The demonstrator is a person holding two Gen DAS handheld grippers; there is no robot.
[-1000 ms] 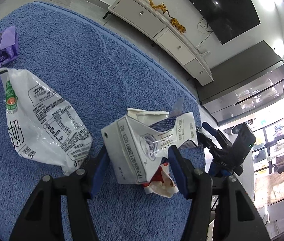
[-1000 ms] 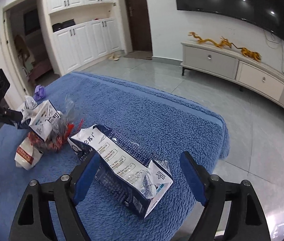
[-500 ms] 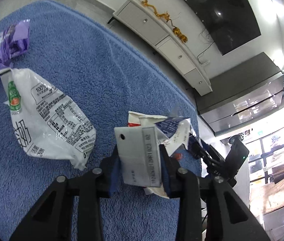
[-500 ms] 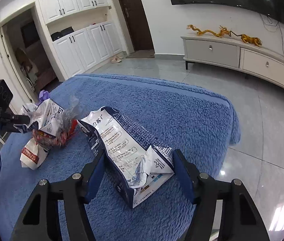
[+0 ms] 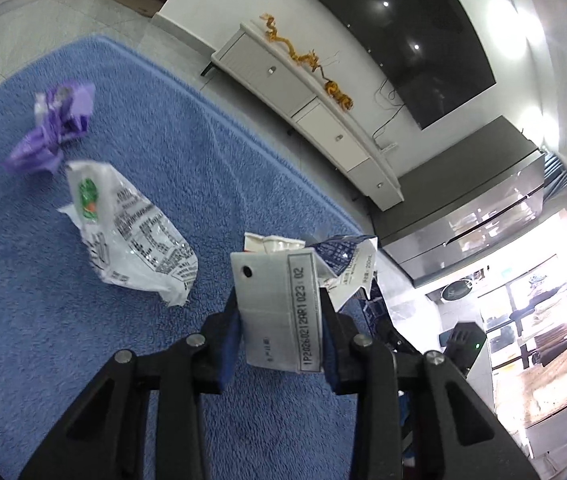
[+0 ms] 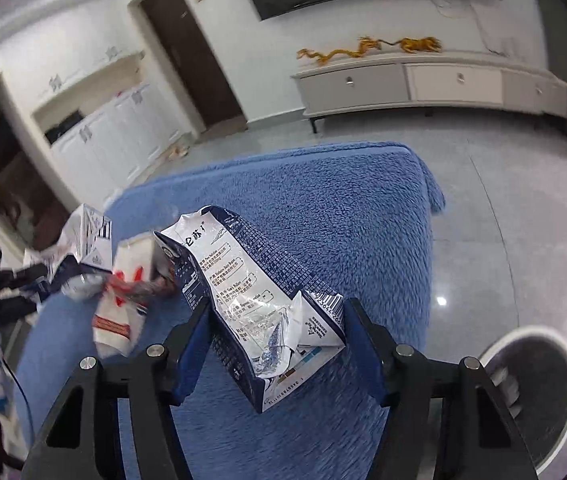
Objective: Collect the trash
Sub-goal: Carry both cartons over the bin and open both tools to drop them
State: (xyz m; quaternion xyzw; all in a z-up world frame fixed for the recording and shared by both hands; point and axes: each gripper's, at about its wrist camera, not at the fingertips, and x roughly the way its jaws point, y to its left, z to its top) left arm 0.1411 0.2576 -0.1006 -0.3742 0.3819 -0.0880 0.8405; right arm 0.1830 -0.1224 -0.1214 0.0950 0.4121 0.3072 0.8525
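My left gripper (image 5: pixel 279 304) is shut on a crushed white milk carton (image 5: pixel 279 320) with a printed date code and holds it above the blue rug (image 5: pixel 163 152). In the right wrist view that carton (image 6: pixel 91 232) shows at the left edge. My right gripper (image 6: pixel 277 312) is shut on a crumpled dark blue and white bag (image 6: pixel 251 280), which sticks out forward past the fingertips. On the rug lie a white printed plastic bag (image 5: pixel 131 236) and a purple wrapper (image 5: pixel 51 132). A red and white wrapper (image 6: pixel 115 308) lies between the two grippers.
A round grey bin (image 6: pixel 531 380) stands on the tiled floor (image 6: pixel 503 200) right of the rug's edge. A low white TV cabinet (image 6: pixel 423 84) runs along the far wall under a dark screen. White cupboards (image 6: pixel 115 128) and a dark door (image 6: pixel 191 52) are to the left.
Both grippers' jaws closed, the left on the carton and the right on the blue bag. Both items came up off the rug, and the right gripper rolled.
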